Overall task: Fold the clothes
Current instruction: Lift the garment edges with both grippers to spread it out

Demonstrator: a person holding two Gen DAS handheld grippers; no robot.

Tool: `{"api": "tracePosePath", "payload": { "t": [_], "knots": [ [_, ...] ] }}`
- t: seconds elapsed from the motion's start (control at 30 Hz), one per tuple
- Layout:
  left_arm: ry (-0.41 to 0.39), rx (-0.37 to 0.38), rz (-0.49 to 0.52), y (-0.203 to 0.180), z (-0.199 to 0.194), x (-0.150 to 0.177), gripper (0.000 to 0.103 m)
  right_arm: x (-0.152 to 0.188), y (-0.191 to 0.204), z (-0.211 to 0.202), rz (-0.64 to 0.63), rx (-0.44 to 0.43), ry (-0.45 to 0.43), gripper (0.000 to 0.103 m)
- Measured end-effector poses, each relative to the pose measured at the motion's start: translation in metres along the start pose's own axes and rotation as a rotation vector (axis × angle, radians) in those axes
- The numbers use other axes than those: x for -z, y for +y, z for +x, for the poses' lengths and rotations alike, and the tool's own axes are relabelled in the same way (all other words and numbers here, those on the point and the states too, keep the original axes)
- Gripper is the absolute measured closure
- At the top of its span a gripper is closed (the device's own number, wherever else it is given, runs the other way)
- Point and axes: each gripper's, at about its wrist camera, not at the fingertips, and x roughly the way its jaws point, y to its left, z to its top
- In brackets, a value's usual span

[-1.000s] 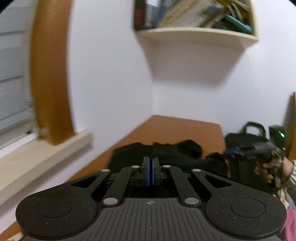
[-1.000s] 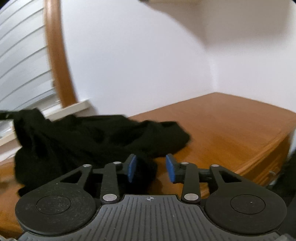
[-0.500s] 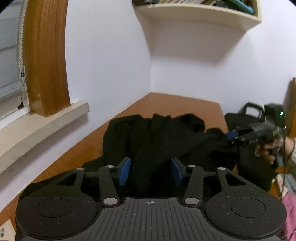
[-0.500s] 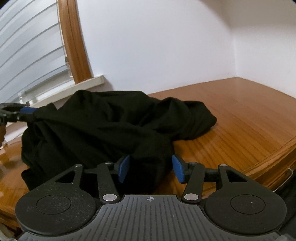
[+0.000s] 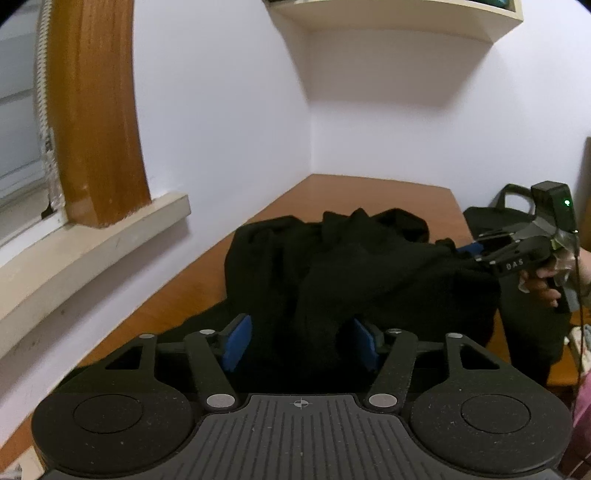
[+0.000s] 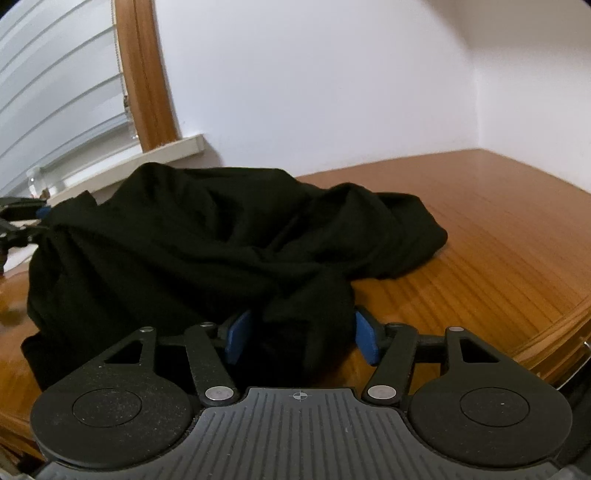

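Observation:
A black garment (image 5: 362,273) lies crumpled in a heap on the wooden table (image 5: 369,192). My left gripper (image 5: 301,339) hovers low over the heap's near end; its jaws stand apart and are closing, with a ridge of black cloth between the blue pads (image 5: 238,341). My right gripper (image 6: 301,336) is at the other end of the garment (image 6: 207,236). Its jaws are opening around a fold of cloth that sits loosely between them. Each gripper shows in the other's view: the right gripper (image 5: 467,251) held by a hand, and the left gripper (image 6: 37,219) at the garment's far edge.
A white wall and a window sill (image 5: 92,243) with a wooden frame (image 5: 96,122) run along the table's far side. A shelf (image 5: 399,18) hangs above the corner. A black bag (image 5: 517,221) stands past the table's end. Bare table top (image 6: 498,221) lies beyond the garment.
The left jaws went from shut to apart. Both grippers sank toward the table, and the garment settled into a heap. The right jaws spread wider around the fold.

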Motion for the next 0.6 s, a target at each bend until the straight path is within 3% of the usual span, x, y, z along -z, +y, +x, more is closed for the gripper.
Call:
{"api": "tracePosePath", "payload": {
  "t": [0.03, 0.07, 0.1, 0.13, 0.27, 0.4, 0.6],
  "knots": [
    [-0.007, 0.001, -0.010, 0.001, 0.000, -0.003, 0.079, 0.000, -0.001, -0.001, 0.007, -0.010, 0.003, 0.065],
    [-0.014, 0.001, -0.023, 0.003, 0.000, -0.006, 0.089, 0.000, -0.001, -0.002, 0.012, -0.020, 0.010, 0.079],
    [-0.026, -0.001, -0.031, 0.005, 0.000, -0.009, 0.098, -0.001, -0.001, -0.004, 0.008, -0.018, 0.006, 0.088],
    [-0.042, -0.007, -0.035, 0.007, -0.002, -0.013, 0.098, -0.002, 0.000, -0.008, 0.000, -0.010, -0.006, 0.093],
    [-0.123, -0.069, -0.019, 0.011, -0.020, -0.046, 0.099, -0.023, 0.010, -0.033, -0.043, 0.074, -0.125, 0.096],
    [-0.251, -0.137, 0.005, 0.013, -0.057, -0.097, 0.099, -0.074, 0.038, -0.072, -0.131, 0.150, -0.292, 0.099],
    [-0.442, -0.240, 0.067, 0.006, -0.144, -0.178, 0.099, -0.170, 0.099, -0.145, -0.293, 0.245, -0.498, 0.099]
  ]
}}
